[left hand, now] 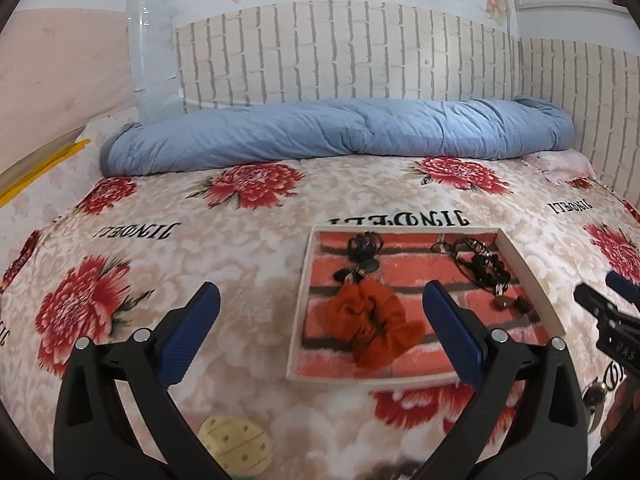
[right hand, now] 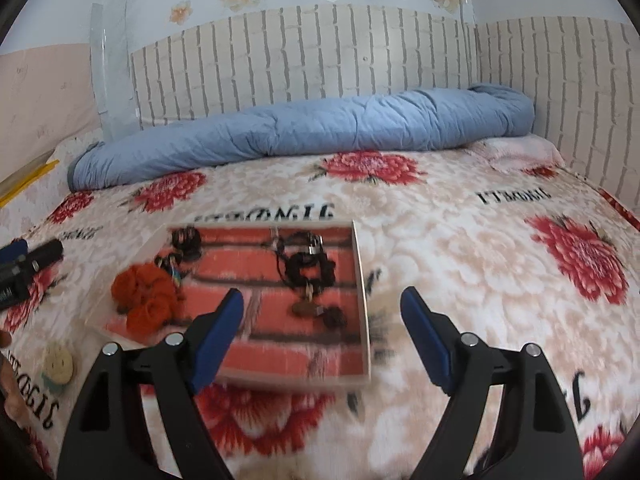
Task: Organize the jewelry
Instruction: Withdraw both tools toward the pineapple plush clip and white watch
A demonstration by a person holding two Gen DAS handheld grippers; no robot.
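A shallow white-rimmed tray [left hand: 524,268] with a red brick-pattern lining lies on the floral bedspread; it also shows in the right wrist view [right hand: 362,280]. In it lie an orange scrunchie [left hand: 372,324] [right hand: 148,300], a black beaded necklace with brown pendants [left hand: 486,266] [right hand: 308,272], and black hair ties with a small charm [left hand: 362,248] [right hand: 186,240]. My left gripper [left hand: 320,328] is open and empty, above the tray's left front part. My right gripper [right hand: 322,328] is open and empty, above the tray's right front corner; it shows at the right edge of the left wrist view [left hand: 604,292].
A rolled blue quilt [left hand: 340,132] [right hand: 304,132] lies along the brick-pattern headboard. A round cream smiley-face item [right hand: 58,362] [left hand: 234,440] lies on the bedspread in front and to the left of the tray. Yellow strips [left hand: 44,168] lie at the bed's left edge.
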